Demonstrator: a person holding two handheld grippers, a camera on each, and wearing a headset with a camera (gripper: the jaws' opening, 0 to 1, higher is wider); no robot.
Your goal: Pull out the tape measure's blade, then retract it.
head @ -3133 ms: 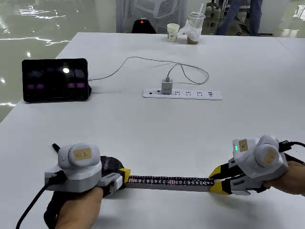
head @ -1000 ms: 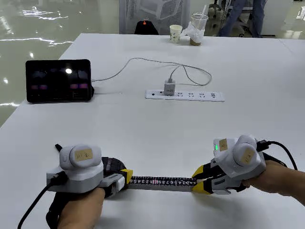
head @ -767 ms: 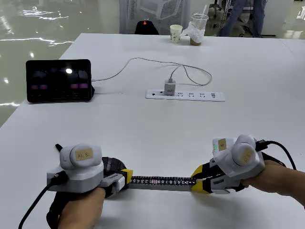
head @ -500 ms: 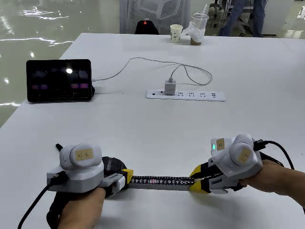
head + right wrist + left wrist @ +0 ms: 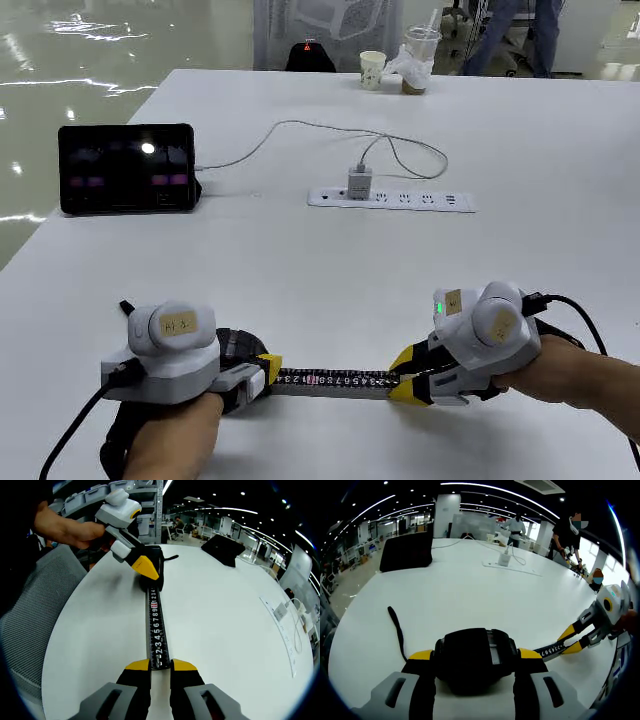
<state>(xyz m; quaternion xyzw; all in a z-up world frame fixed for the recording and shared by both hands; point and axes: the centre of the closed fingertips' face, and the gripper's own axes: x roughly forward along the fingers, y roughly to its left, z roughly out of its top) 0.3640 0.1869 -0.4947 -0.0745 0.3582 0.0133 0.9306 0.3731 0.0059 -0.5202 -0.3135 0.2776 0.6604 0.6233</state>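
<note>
The black tape measure case sits on the white table, held between the yellow-tipped jaws of my left gripper, which is shut on it. In the head view the case lies near the front edge beside the left gripper. Its dark numbered blade runs flat to the right, where my right gripper is shut on its end. In the right gripper view the blade stretches from my right gripper to the case. A black wrist strap trails from the case.
A dark tablet stands at the left. A white power strip with a plugged charger and cable lies mid-table. Paper and plastic cups stand at the far edge. People stand beyond the table.
The right gripper has moved left toward the case with the blade end in its jaws, so the exposed blade is shorter. The left gripper and case have stayed put.
</note>
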